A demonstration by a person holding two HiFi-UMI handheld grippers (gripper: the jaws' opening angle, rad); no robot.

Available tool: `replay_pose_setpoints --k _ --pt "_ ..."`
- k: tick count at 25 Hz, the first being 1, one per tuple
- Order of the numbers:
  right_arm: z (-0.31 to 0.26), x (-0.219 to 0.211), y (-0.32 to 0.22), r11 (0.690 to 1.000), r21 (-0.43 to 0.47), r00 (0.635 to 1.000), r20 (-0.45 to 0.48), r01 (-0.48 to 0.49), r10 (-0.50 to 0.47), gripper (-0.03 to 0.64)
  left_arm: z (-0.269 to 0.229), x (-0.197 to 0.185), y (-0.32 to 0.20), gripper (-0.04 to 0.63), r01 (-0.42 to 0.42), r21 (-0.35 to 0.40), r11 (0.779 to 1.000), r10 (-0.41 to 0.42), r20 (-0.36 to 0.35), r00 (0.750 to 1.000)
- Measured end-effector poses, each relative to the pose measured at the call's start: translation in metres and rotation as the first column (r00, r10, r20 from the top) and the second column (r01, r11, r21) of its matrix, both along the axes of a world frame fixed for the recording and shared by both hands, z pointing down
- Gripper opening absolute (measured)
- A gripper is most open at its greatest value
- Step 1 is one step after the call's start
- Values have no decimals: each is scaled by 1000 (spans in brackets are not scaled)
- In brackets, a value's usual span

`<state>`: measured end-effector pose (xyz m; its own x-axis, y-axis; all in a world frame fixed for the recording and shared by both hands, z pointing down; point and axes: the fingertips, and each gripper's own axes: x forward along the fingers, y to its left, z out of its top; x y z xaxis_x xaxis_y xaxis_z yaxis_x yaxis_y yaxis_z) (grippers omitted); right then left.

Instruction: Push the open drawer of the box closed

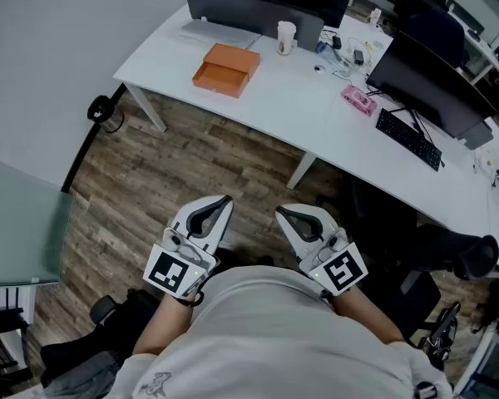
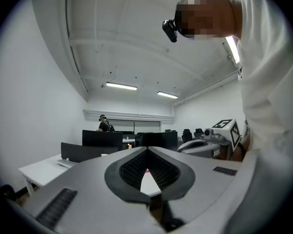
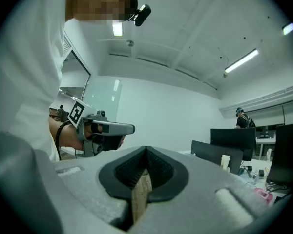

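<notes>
Left gripper [image 1: 224, 200] and right gripper [image 1: 281, 214] side by side, level, jaws closed on nothing, wood floor [image 1: 191, 173] ahead, white table [image 1: 274, 110] beyond, orange box [image 1: 226, 69] on it, drawer open, well ahead of left gripper

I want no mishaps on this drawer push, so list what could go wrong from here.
1. The box seems to sit loose on the table; pushing its drawer may slide the whole box instead of closing it.
2. The cup stands close by; a wide swing could tip it.
3. The left gripper and right gripper are held at the body, far from the box, so a long approach may arrive off-line.
</notes>
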<state>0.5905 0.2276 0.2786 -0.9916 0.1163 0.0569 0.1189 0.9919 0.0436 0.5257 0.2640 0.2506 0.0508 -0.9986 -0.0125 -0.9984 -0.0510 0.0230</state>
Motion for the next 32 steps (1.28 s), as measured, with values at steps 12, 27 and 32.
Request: replay_pose_setpoints --k 12,27,32 --pt "1 -21 1 999 3 999 13 -32 32 2 6 -19 4 -2 -6 -12 1000 6 -9 1000" --pt "5 -174 49 1000 6 1000 7 -5 5 2 16 -163 68 -2 58 -12 998 -59 -28 998" --pt "2 -247 75 1000 3 1000 2 -5 4 2 5 -228 102 -2 74 17 997 -74 -28 997"
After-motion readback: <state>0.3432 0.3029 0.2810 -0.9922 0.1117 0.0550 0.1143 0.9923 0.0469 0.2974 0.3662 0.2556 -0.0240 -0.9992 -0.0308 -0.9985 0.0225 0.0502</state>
